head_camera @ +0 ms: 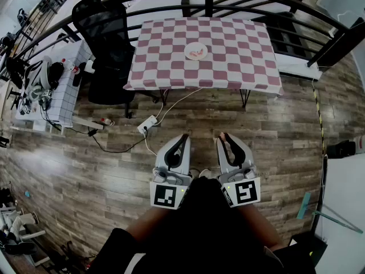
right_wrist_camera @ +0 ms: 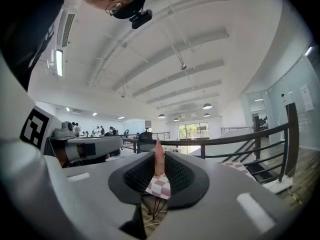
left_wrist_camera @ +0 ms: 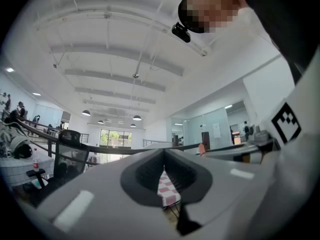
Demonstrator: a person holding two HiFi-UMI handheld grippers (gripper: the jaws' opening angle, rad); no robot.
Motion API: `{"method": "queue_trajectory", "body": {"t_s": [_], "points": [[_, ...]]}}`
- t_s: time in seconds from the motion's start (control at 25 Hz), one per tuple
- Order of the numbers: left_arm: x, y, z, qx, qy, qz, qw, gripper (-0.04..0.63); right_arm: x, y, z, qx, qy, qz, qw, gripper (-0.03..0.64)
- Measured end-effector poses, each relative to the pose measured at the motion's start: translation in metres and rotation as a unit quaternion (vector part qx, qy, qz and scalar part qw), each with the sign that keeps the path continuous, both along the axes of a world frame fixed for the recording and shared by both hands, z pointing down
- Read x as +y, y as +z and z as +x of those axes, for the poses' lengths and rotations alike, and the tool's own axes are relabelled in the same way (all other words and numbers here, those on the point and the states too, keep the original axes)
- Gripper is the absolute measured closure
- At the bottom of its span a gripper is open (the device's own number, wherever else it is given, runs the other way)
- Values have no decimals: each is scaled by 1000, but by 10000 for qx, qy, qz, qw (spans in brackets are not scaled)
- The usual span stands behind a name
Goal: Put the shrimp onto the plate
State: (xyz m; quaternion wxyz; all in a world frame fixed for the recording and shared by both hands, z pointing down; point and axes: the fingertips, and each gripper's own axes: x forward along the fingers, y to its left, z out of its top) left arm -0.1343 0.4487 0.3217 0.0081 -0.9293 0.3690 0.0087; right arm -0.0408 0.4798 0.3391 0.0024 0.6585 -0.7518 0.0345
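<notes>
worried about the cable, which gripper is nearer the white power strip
Left. The left gripper is just right of the power strip; the right gripper is farther right, past the left one.

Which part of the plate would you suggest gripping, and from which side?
Probably the plate's near rim, from the table's front edge: it lies flat with pink pieces in its middle, leaving only the thin rim bare.

head cam: on the person's head, facing forward and steeply down; floor (head_camera: 274,130) fills most, worktop (head_camera: 239,44) far off at top, left gripper (head_camera: 185,136) and right gripper (head_camera: 223,136) close below.
left gripper cam: looks along its closed jaws, tilted up at ceiling (left_wrist_camera: 125,44).
right gripper cam: same tilt; shrimp (right_wrist_camera: 158,161) pinched close to lens.
shared: worktop's checked cloth shows in all three views; each gripper view catches the other gripper at its edge.
</notes>
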Motion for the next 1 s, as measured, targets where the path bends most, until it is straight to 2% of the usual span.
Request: {"method": "queue_trajectory", "body": {"t_s": [0.16, 0.36, 0.56, 1.0], "points": [[2, 1, -2, 3, -85, 9, 10000, 588, 6, 1, 0, 16, -80, 32, 10000, 557], [8, 1, -8, 4, -124, 45, 9999, 588, 19, 1, 8, -429, -27, 93, 9990, 552], [9, 7, -14, -12, -220, 103, 9997, 588, 26, 6, 16, -510, 64, 74, 9987, 552], [-5, 13, 17, -29, 185, 87, 9998, 588, 22, 15, 42, -539, 400, -27, 9977, 552]]}}
